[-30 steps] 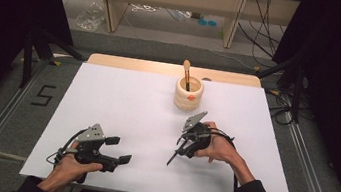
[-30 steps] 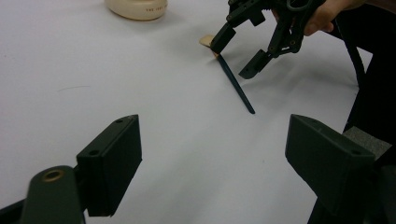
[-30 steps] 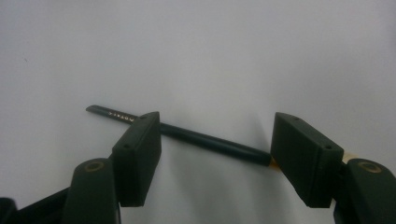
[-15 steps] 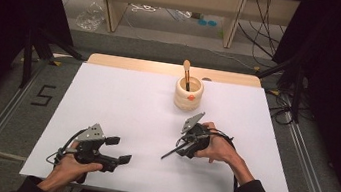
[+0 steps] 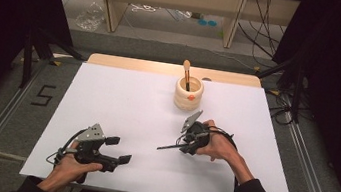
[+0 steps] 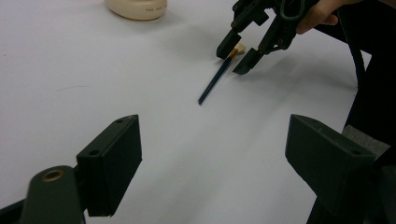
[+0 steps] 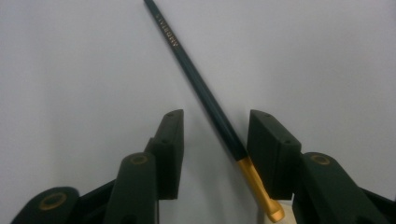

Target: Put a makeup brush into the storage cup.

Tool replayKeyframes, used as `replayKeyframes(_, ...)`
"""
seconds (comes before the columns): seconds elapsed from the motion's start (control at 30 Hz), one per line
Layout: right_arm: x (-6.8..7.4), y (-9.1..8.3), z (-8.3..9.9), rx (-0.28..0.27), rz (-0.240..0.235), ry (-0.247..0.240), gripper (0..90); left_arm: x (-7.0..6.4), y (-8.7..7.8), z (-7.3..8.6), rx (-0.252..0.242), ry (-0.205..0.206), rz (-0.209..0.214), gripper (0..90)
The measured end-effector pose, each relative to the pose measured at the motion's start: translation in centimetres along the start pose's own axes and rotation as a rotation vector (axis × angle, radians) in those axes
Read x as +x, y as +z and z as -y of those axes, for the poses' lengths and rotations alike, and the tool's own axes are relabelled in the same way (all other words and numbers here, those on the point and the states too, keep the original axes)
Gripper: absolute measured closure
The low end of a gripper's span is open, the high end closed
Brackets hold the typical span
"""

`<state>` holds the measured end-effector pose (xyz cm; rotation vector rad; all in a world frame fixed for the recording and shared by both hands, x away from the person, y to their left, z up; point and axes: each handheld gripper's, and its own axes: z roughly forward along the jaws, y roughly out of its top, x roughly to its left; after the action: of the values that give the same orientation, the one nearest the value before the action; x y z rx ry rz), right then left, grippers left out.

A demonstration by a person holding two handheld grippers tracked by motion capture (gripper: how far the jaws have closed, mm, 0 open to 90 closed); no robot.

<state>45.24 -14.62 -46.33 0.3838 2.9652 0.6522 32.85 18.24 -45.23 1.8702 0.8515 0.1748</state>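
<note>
The white table (image 5: 127,105) spreads wide under both forearms, which come in low from the near edge. Toward the far side stands a cream pot (image 5: 188,94) with one brush upright in it (image 5: 186,74).

The right hand (image 5: 219,146) lies on its side on the table, wrist bent inward, pointing the right gripper (image 5: 186,146) leftward and down at the surface. Its jaws stand narrowly apart on either side of a dark-handled brush (image 7: 205,100), which lies flat on the table between them; from the right gripper view the far jaw looks to be touching the handle near the gold ferrule (image 7: 259,189), though I cannot be sure of contact.

The left hand (image 5: 73,165) rests near the front edge, holding the left gripper (image 5: 118,150) level, jaws spread wide with nothing between them.

Against a second ago, the brush handle has swung from steeply angled to nearly flat, its tip now reaching farther left. The left hand has not moved.
</note>
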Motion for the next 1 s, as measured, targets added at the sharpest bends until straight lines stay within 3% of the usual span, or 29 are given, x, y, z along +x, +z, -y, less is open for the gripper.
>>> replayKeyframes(0.3, -0.1, 0.1, -0.2, 0.021, -0.024, 0.010, 63.2, 0.0, 0.0, 0.0, 0.004, 0.001, -0.002, 18.5)
replayKeyframes(1.0, -0.2, 0.1, -1.4, 0.128, -0.041, -0.001, 75.6, 0.0, 0.0, 0.0, 0.000, -0.001, 0.000, 18.5)
